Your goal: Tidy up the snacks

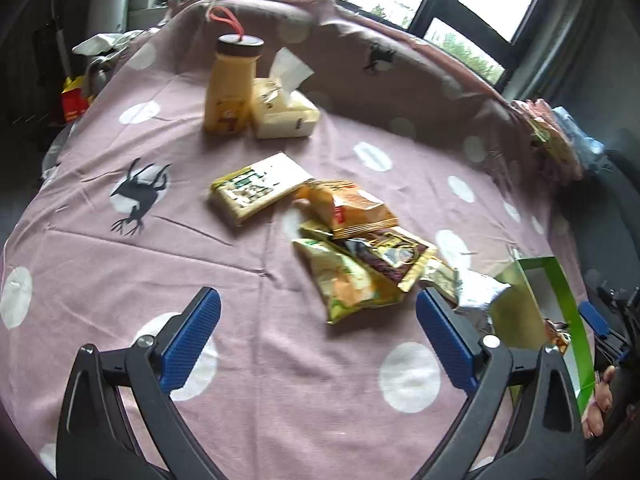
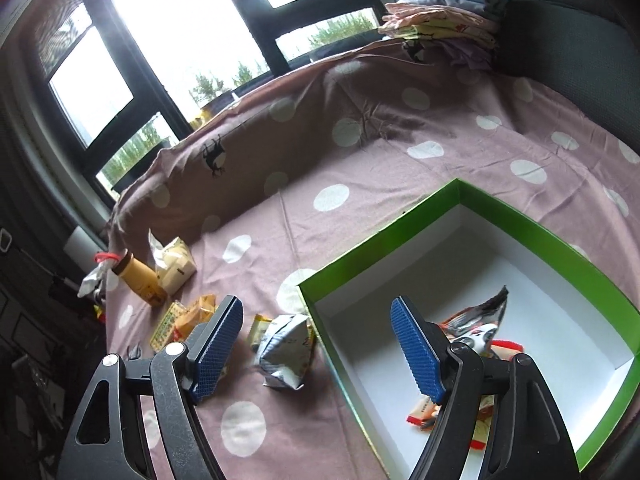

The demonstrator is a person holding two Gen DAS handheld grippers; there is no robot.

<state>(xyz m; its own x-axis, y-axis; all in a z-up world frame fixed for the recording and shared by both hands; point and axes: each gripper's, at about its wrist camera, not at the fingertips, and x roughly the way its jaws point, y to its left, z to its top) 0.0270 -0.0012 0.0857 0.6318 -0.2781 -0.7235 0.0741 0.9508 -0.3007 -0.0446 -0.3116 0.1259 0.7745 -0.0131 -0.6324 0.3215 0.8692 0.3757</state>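
Note:
Several snack packets lie heaped on the pink dotted cloth: an orange packet (image 1: 352,208), a dark brown and gold one (image 1: 396,256) and a green-yellow one (image 1: 348,284), with a flat printed packet (image 1: 256,190) beside them. My left gripper (image 1: 320,336) hovers just short of the heap, open and holding nothing. A green box (image 2: 520,220) with a white inside holds a few packets (image 2: 476,332). My right gripper (image 2: 318,350) stands open over the box's left wall. A silver packet (image 2: 286,350) lies on the cloth below, untouched by the pads.
A yellow bottle (image 1: 230,88) with a dark cap and a tissue pack (image 1: 284,112) stand at the far side. The cloth rises into a raised edge below the windows. Folded clothes (image 2: 440,20) are stacked at the back right. A hand (image 1: 600,396) shows by the green box (image 1: 560,304).

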